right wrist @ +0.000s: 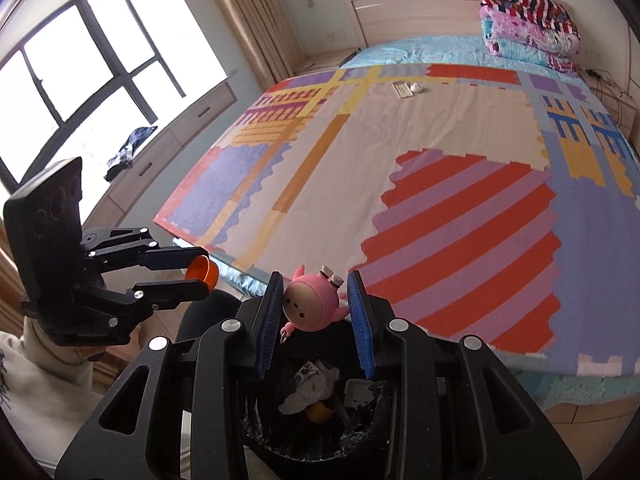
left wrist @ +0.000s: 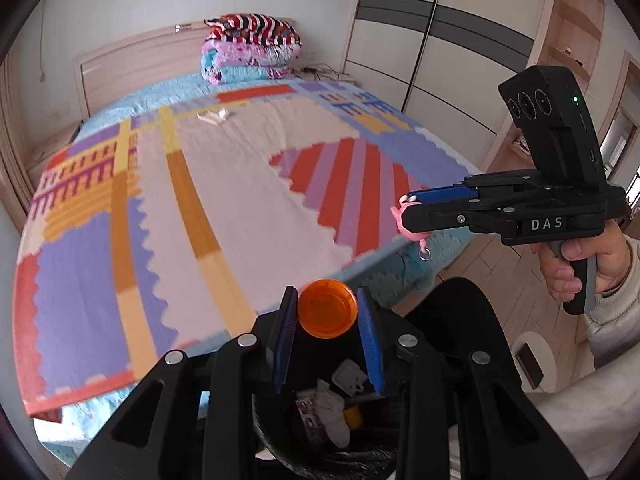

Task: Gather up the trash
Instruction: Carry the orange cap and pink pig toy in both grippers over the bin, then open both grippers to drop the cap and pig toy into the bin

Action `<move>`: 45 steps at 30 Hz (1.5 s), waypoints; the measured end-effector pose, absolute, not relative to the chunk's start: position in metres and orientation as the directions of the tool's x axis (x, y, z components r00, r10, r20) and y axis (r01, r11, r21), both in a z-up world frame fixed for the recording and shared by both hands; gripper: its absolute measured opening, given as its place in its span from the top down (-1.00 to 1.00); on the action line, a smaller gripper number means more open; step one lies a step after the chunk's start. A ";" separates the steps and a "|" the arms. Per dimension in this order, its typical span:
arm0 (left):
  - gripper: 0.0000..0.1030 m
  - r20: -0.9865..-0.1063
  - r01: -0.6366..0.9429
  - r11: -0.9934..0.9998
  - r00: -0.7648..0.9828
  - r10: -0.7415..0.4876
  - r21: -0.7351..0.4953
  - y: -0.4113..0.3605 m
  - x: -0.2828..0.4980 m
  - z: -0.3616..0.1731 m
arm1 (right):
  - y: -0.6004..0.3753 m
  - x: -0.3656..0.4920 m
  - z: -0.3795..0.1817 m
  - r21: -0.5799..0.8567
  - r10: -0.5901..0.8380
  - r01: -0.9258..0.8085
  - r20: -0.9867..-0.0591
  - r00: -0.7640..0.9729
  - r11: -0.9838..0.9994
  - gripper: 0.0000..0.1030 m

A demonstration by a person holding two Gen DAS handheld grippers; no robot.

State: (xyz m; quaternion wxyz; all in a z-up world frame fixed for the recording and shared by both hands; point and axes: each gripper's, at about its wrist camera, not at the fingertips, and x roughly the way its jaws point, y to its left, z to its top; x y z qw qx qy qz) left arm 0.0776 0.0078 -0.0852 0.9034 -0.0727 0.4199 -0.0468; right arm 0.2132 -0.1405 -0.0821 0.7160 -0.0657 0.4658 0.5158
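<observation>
Beside the patterned bed [right wrist: 440, 168], over a bin [right wrist: 320, 436]: left gripper [left wrist: 327, 312] clamping orange cap [left wrist: 327, 308], right gripper [right wrist: 314, 304] clamping pink toy [right wrist: 310, 304].

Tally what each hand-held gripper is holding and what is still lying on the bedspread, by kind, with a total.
Orange cap, in the left hand-held gripper: 1
Pink doll keychain, in the right hand-held gripper: 1
White flat piece on the bedspread: 1
Small white lump beside it: 1
Total: 4
</observation>
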 end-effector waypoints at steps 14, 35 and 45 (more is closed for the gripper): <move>0.43 -0.862 0.001 0.972 0.461 -0.210 -0.236 -0.015 0.067 -0.179 | -0.146 0.174 -0.165 0.436 0.586 -0.759 -0.805 -0.089 0.483 0.36; 0.35 -0.919 -0.052 0.956 0.295 -0.263 -0.290 -0.025 0.081 -0.258 | -0.125 0.164 -0.223 0.445 0.533 -0.731 -0.836 -0.131 0.517 0.35; -0.08 -0.922 -0.084 0.958 0.305 -0.238 -0.275 -0.024 0.077 -0.259 | -0.113 0.157 -0.224 0.417 0.540 -0.757 -0.835 -0.102 0.502 0.13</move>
